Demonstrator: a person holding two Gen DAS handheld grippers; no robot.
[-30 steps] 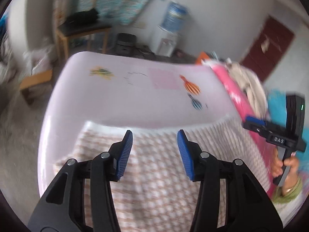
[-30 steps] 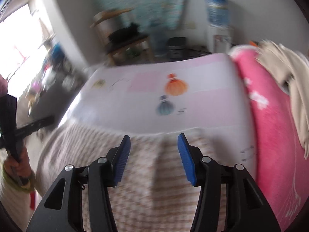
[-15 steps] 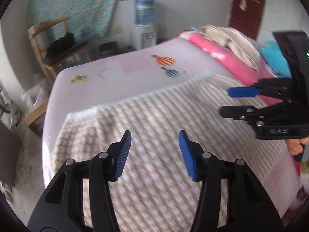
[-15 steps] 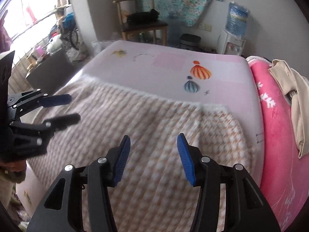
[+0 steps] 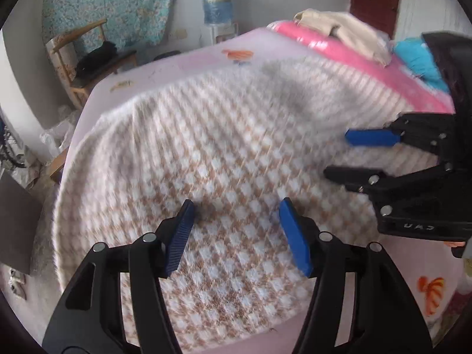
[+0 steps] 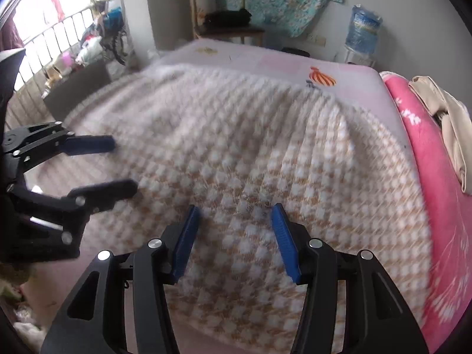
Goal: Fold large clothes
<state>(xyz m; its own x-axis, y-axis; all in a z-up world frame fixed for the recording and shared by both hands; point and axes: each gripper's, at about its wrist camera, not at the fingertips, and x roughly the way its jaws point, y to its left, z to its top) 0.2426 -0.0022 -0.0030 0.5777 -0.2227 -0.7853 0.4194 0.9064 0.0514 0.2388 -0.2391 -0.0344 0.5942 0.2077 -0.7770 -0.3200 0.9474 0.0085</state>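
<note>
On a bed covered by a pale pink sheet (image 5: 188, 62), a large brown-and-white checked garment (image 5: 224, 153) lies spread flat, filling most of the near part of the mattress, its far edge just short of an orange balloon print (image 6: 321, 78) on the sheet. The fabric shows soft ridges toward the pink side and is blurred in both views.

Above the cloth, the left gripper (image 5: 236, 230) angles downward with its blue pads parted and nothing between them; its jaws are opening. Beside it, the right gripper (image 6: 234, 233) hangs over the same fabric, jaws likewise opening, empty, with only the checked weave visible in the gap. Each tool appears sideways in the other's view: the right gripper (image 5: 362, 156) enters from the right of the left camera, the left gripper (image 6: 100, 165) from the left of the right camera, both released.

Along the bed's right side runs a bright pink blanket (image 6: 436, 183), with a beige garment (image 6: 445, 118) heaped on it and a turquoise cloth (image 5: 419, 59) nearby. Beyond the bed stand a wooden chair (image 6: 224, 14), a water dispenser (image 6: 362, 32) and a floral cloth (image 5: 106, 6) hung on the wall.
</note>
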